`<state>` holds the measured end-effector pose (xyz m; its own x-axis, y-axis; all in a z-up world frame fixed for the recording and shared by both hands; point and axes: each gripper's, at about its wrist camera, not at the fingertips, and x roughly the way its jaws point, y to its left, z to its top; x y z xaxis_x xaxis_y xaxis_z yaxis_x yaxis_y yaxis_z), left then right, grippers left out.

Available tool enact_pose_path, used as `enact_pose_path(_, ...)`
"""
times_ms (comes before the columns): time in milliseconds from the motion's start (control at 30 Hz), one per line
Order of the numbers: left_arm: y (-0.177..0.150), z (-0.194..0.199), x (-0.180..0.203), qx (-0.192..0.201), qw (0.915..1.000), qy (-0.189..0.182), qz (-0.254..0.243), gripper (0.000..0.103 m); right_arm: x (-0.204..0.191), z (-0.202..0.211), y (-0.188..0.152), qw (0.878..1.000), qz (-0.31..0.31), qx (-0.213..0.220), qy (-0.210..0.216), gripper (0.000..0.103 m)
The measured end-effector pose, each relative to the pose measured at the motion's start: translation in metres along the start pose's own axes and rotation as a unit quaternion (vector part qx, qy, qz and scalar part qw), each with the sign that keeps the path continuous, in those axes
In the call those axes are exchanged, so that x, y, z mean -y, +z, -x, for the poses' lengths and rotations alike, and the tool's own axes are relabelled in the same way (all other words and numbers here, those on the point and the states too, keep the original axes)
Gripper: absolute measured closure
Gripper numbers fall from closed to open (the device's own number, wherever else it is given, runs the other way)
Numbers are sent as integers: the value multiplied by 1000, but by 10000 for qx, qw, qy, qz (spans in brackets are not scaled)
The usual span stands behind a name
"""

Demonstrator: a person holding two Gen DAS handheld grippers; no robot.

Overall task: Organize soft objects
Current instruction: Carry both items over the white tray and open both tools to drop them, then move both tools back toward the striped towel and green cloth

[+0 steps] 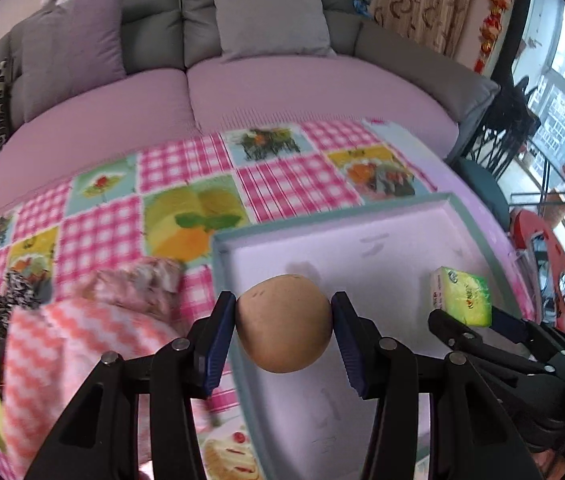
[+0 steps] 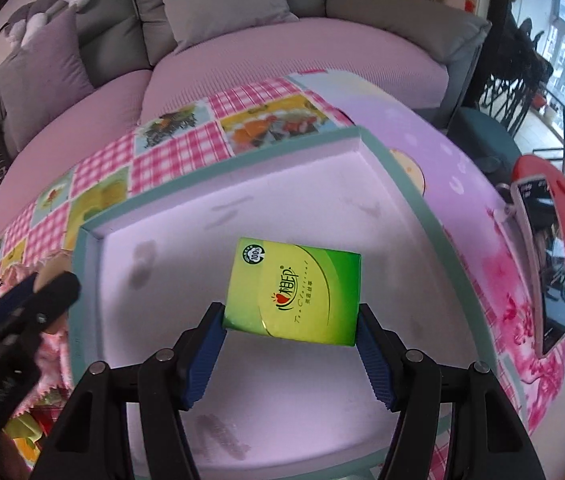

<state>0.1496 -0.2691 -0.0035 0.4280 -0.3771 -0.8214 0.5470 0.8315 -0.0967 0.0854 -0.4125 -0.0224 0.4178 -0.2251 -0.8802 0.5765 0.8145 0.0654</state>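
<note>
Blue pads of the left gripper (image 1: 283, 330) pinching a tan ball (image 1: 283, 323) between them, right gripper (image 2: 291, 330) clamping a green tissue pack (image 2: 294, 290), both hanging over the tray (image 2: 218, 176)

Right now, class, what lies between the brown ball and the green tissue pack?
Only bare tray floor separates the brown ball from the green tissue pack, seen in the left wrist view.

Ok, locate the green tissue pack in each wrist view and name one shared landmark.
Left wrist view: green tissue pack at lower right, held in the right gripper.
Right wrist view: pack at centre, between that gripper's pads.
Shared landmark: teal-rimmed tray.
</note>
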Motion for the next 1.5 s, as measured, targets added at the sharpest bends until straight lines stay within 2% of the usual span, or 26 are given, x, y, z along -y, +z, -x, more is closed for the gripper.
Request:
enact_pose_path(367,-1,-37,-5,-245,9997,-52,53,52,2,-9,-3,10000,-34,-84,13,36)
enact_pose_path(767,-5,-43,-7,-250,9995,-123,161,51,-3,-7,-3,10000,52,-32,-12,35)
enact_pose_path(867,-5,-40,-6,-233,9995,-108,172,51,-3,-5,-4,10000,42,-14,-42,34)
enact_pose_path(1000,-4,-35,-10,-214,9993,-145,254,50,1,-5,-4,10000,-12,-30,-75,25)
enact_pose_path(1067,-3,-32,-12,-211,9992,-108,318,42,3,-5,-4,10000,-22,-38,-87,24)
enact_pose_path(1133,-3,-28,-15,-190,9991,-89,376,32,3,-4,-5,10000,-30,-30,-76,17)
enact_pose_path(1300,-1,-14,-21,-85,9987,189,476,27,1,0,-6,10000,26,9,10,12)
enact_pose_path(1367,-2,-9,-27,-55,9978,345,557,19,-1,1,-6,10000,57,8,55,4)
enact_pose_path(1400,-3,-6,-30,-52,9970,450,627,11,-2,2,-7,9999,82,23,66,1)
enact_pose_path(1500,-7,1,-42,11,9940,723,821,10,-10,6,-8,9997,201,91,106,0)
